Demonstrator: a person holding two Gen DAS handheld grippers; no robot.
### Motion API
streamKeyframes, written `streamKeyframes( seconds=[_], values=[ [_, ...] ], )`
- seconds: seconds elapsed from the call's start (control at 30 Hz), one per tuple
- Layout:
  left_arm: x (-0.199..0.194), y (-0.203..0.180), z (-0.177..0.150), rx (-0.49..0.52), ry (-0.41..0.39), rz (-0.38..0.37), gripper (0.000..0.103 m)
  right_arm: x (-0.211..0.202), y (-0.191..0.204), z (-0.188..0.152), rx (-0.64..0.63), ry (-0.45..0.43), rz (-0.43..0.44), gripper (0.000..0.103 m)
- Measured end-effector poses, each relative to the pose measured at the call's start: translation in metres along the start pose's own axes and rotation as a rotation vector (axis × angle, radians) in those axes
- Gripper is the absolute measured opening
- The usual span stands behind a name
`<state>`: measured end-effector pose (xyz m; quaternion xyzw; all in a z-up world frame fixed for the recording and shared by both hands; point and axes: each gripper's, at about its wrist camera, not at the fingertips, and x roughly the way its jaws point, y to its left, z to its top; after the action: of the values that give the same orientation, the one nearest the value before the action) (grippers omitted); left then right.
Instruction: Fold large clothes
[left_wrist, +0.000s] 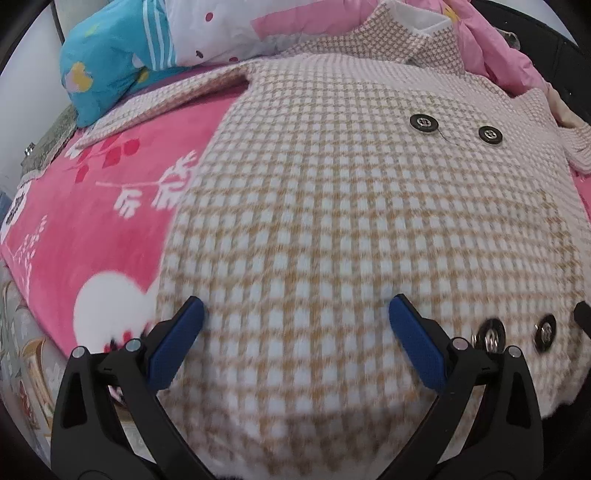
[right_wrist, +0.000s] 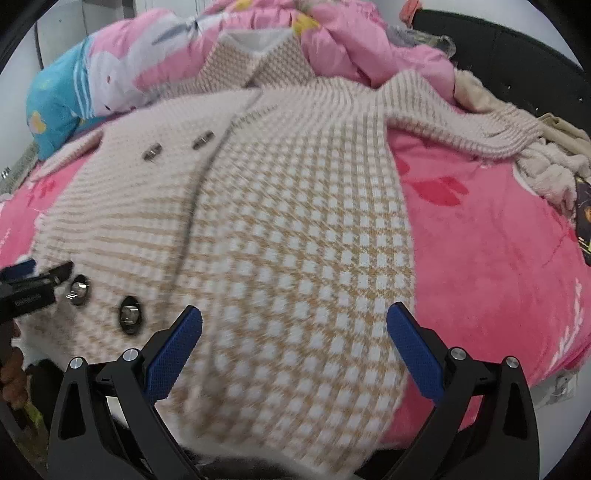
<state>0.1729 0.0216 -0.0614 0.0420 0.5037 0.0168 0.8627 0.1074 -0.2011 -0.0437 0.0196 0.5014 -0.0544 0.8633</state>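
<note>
A beige and white checked coat (left_wrist: 332, 206) lies flat on the pink blanket, buttoned front up, collar (left_wrist: 406, 33) at the far end. Dark metal buttons (left_wrist: 421, 122) sit in pairs near its right side. My left gripper (left_wrist: 295, 314) hovers open over the coat's near hem, blue pads wide apart, nothing between them. In the right wrist view the same coat (right_wrist: 288, 229) spreads out with one sleeve (right_wrist: 461, 122) stretched to the right. My right gripper (right_wrist: 294, 317) is open over the hem too. The left gripper's tip (right_wrist: 59, 271) shows at the left edge, beside two buttons (right_wrist: 129, 314).
The pink floral blanket (left_wrist: 92, 206) covers the bed (right_wrist: 498, 258). A blue pillow (left_wrist: 110, 62) and pink quilts (right_wrist: 351, 40) pile at the far end. Cream and tan clothes (right_wrist: 554, 162) lie at the far right. A dark headboard (right_wrist: 517, 55) stands behind.
</note>
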Motion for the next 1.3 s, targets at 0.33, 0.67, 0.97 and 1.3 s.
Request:
streamKeyframes(
  seconds=[0.33, 0.67, 0.97, 1.3],
  values=[
    [0.009, 0.009, -0.001, -0.019, 0.007, -0.067, 0.097, 0.008, -0.002, -0.012, -0.053, -0.009, 0.048, 0.097],
    [0.006, 0.005, -0.005, 0.020, -0.019, -0.054, 0.097, 0.012, -0.019, -0.003, -0.063, 0.011, 0.172, 0.097],
    [-0.041, 0.029, -0.026, 0.035, -0.144, -0.110, 0.097, -0.021, -0.070, -0.014, 0.053, -0.045, 0.270, 0.097],
    [-0.059, 0.074, -0.049, -0.045, -0.174, -0.148, 0.097, -0.010, -0.087, -0.026, 0.094, 0.005, 0.451, 0.082]
  ],
)
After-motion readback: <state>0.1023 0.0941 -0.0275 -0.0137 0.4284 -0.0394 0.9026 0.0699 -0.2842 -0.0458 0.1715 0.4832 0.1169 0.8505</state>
